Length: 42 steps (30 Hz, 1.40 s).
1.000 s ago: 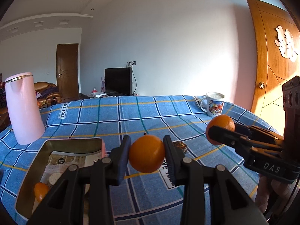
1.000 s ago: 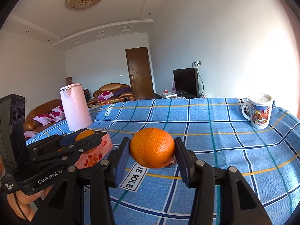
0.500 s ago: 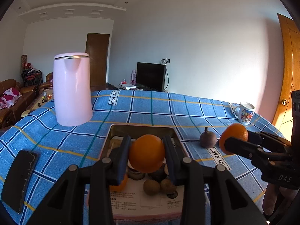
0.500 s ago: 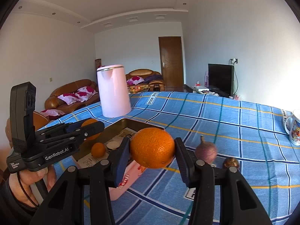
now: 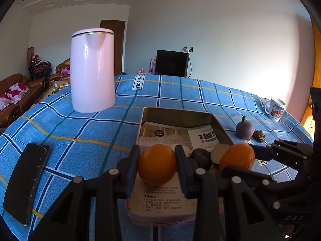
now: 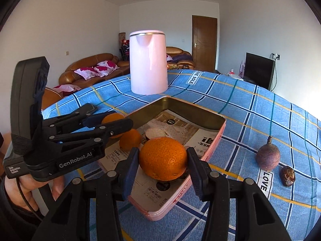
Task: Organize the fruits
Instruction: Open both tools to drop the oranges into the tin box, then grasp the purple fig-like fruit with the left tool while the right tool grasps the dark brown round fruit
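Left tool (image 5: pixel 156 163) "GenRobot.AI", right tool (image 6: pixel 163 161) "DAS": each clamps orange; cloth (image 5: pixel 80 130) "LOVE SOLE".

In the left wrist view, the left claw (image 5: pixel 157 165) and its orange (image 5: pixel 157 164) cover the middle of the tin (image 5: pixel 176 113), and the dark fruits (image 5: pixel 202 157) behind are half hidden. Print on the paper lining (image 5: pixel 160 202) is too small to read. The phone (image 5: pixel 26 180) runs off at lower left. In the right wrist view, the hand (image 6: pixel 30 186) at lower left is cut off by the edge.
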{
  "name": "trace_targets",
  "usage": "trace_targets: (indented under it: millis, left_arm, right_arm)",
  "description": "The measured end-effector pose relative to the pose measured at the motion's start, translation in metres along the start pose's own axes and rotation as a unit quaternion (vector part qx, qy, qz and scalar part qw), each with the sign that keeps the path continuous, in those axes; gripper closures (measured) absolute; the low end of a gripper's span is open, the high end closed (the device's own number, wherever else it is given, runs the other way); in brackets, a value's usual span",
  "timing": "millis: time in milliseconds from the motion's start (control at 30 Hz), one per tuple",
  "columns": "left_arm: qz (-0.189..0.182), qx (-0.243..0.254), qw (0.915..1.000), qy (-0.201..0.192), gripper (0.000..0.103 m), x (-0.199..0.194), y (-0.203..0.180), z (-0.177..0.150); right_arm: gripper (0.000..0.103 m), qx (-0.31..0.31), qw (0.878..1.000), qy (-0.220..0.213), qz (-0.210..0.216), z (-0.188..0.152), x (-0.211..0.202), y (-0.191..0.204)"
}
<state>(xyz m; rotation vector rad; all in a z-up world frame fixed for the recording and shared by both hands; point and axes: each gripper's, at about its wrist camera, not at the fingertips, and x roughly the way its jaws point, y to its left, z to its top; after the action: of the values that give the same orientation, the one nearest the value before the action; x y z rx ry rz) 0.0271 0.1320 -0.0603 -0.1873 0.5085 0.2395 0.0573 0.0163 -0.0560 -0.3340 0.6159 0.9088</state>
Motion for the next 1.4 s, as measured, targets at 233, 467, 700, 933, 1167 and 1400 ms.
trace_targets:
  millis: [233, 467, 700, 933, 1167, 1400]
  left_arm:
    - [0.004, -0.012, 0.9996, -0.024, 0.037, -0.014, 0.006, 0.004]
    - [-0.018, 0.003, 0.9990, -0.041, 0.033, -0.022, -0.017, 0.022]
    - [-0.073, 0.034, 0.9963, -0.030, 0.030, -0.012, -0.075, 0.034]
    - [-0.108, 0.062, 0.9922, -0.007, 0.027, 0.012, -0.128, 0.041]
    - [-0.110, 0.073, 0.9910, 0.018, 0.027, 0.039, -0.155, 0.044]
    - [-0.110, 0.084, 0.9895, 0.044, 0.027, 0.062, -0.175, 0.040]
  right_arm:
    - [0.039, -0.007, 1.000, 0.000, -0.004, -0.007, -0.014, -0.003]
    - [0.039, 0.027, 0.996, -0.019, -0.087, -0.013, -0.055, -0.069]
    - [0.039, 0.119, 0.977, -0.002, -0.176, -0.025, -0.077, -0.159]
    - [0.039, 0.149, 0.975, 0.051, -0.156, -0.036, -0.054, -0.190]
    - [0.042, 0.155, 0.973, 0.104, -0.134, -0.038, -0.009, -0.200]
    - [0.063, 0.184, 0.971, 0.080, -0.129, -0.045, -0.025, -0.211]
